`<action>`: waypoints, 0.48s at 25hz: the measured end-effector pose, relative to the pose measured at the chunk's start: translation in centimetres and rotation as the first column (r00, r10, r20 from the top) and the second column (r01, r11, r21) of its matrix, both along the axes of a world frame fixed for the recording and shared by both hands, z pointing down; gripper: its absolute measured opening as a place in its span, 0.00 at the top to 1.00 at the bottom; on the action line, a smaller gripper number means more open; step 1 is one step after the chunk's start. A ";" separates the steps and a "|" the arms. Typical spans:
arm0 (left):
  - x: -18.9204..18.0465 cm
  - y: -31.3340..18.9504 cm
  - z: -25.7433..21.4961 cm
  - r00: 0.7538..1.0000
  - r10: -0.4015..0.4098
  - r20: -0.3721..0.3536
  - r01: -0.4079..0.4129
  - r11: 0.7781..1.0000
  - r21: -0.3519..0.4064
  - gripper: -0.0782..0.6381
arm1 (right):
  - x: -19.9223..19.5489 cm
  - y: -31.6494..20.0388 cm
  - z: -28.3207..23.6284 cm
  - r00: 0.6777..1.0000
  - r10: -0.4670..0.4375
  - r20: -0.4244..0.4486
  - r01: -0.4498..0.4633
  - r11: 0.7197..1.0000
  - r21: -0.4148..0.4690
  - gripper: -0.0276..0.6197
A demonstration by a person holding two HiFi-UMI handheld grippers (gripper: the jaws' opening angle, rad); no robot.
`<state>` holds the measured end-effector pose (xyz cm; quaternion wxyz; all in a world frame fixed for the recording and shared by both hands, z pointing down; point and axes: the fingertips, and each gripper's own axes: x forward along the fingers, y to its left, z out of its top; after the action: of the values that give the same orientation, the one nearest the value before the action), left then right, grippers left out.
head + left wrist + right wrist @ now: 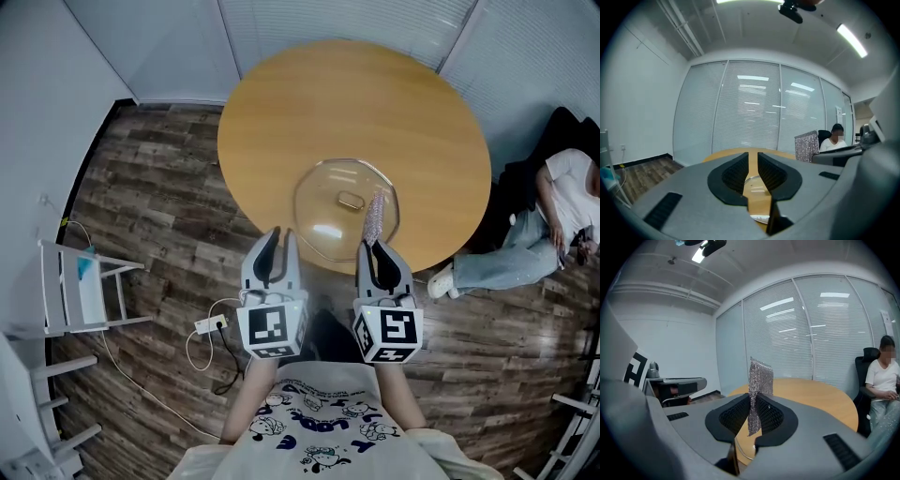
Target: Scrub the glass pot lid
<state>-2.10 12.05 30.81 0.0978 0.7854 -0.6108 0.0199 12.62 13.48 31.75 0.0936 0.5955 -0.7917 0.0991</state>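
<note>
The glass pot lid [328, 211] lies flat on the near part of the round wooden table [309, 112], its metal knob [351, 200] at the centre. My right gripper [373, 247] hovers at the lid's near right edge, shut on a silvery mesh scrub cloth [377, 214] that stands up over the lid. In the right gripper view the cloth [759, 380] rises between the jaws of that gripper [753, 399]. My left gripper [278, 246] is beside the lid's near left edge, jaws almost together, nothing between them. Through the slim gap of the left gripper [753, 157] I see the lid [757, 180].
A person [553, 225] sits in a dark chair right of the table. A white rack [84, 291] stands on the wood floor at the left. A power strip with cable [211, 325] lies on the floor near my feet. Glass walls with blinds [750, 108] stand behind the table.
</note>
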 end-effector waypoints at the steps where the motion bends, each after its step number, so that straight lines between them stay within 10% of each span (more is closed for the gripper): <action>1: 0.0 -0.5 0.0 1.000 -0.009 0.001 0.009 1.000 -0.002 0.80 | 0.1 -0.6 0.0 1.000 -0.009 0.000 0.009 1.000 -0.002 0.87; 12: 1.1 -4.3 0.7 0.996 -0.093 0.009 0.093 0.995 -0.023 0.80 | 1.1 -5.7 0.3 0.995 -0.101 0.003 0.102 0.995 -0.005 0.87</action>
<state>-0.99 7.71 31.47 0.1054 0.7547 -0.6470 0.0255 13.72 7.81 32.02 0.0991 0.5541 -0.8208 0.0970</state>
